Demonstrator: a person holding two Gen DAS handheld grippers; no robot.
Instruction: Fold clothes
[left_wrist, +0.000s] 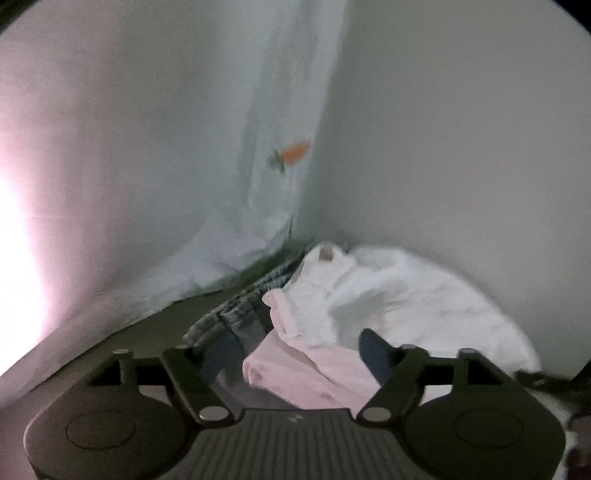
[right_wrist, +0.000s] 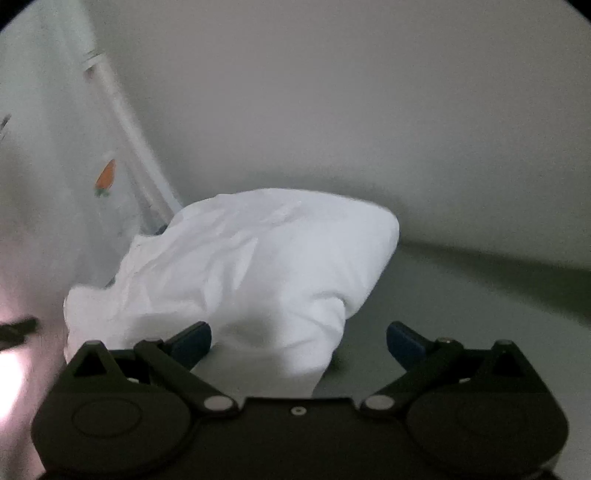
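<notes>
Right claw (right_wrist: 299, 341) jaws apart, straddling white garment (right_wrist: 251, 266) hem at 12 | left claw (left_wrist: 295, 354) apart over pink cloth (left_wrist: 314, 373), jeans (left_wrist: 229, 321) at 10 | clothes lie crumpled; pinch one layer only.

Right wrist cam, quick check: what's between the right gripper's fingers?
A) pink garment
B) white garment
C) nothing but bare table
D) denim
B. The right gripper is open, and a fold of the white garment runs down between its spread fingers toward the camera; the pink garment shows only in the left wrist view.
</notes>
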